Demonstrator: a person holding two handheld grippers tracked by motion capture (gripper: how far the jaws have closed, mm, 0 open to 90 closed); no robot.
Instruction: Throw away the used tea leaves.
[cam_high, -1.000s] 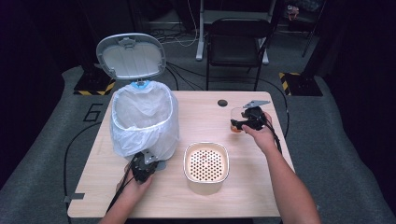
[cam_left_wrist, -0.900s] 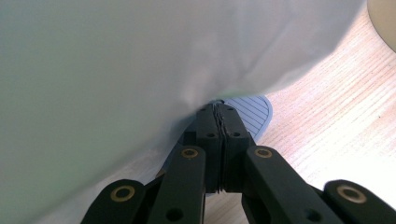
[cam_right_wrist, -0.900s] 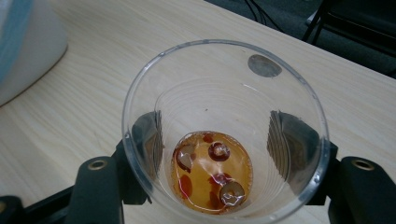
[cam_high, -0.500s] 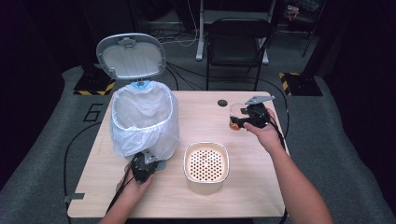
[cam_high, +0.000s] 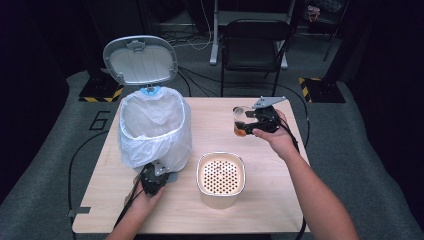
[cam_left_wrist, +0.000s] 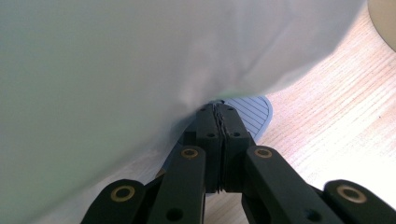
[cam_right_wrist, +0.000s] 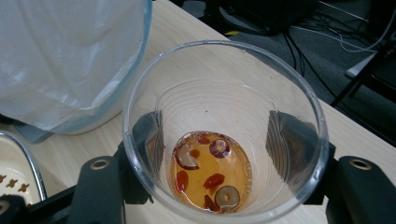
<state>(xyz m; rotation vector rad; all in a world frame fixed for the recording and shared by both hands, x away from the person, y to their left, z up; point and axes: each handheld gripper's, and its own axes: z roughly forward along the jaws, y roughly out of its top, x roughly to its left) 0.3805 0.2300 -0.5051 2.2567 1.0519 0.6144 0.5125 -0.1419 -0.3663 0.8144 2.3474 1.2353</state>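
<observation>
The right gripper (cam_high: 246, 125) is up in the air over the far right part of the table (cam_high: 280, 200). The right hand (cam_high: 277, 137) holds it from behind, and the arm (cam_high: 320, 200) comes in from the bottom right and stretches forward. The gripper points to the left, toward the bin. Its two jaws are clamped on a clear plastic cup (cam_right_wrist: 224, 130), one jaw on each side of the cup's wall. The cup sits right between the jaws and is tipped a little. At the bottom of the cup there is some orange-brown tea (cam_right_wrist: 210, 172) with red berries and round slices in it.

The left gripper (cam_left_wrist: 219, 114) is low, at the near foot of the bin. The left hand (cam_high: 145, 197) holds it close to the table's front edge. Its jaws are pressed together, tip to tip. The tips rest on the grey foot pedal (cam_left_wrist: 254, 112) of the bin, right under the hanging bag.

The bin (cam_high: 155, 127) stands on the left part of the table. It has a white bag (cam_high: 150, 115) in it, and its grey lid (cam_high: 141, 60) is standing open. A cream tub with a lid full of holes (cam_high: 221, 175) sits between the two hands, near the front.

A big "6" (cam_high: 100, 120) is written on the grey floor mat left of the table.
</observation>
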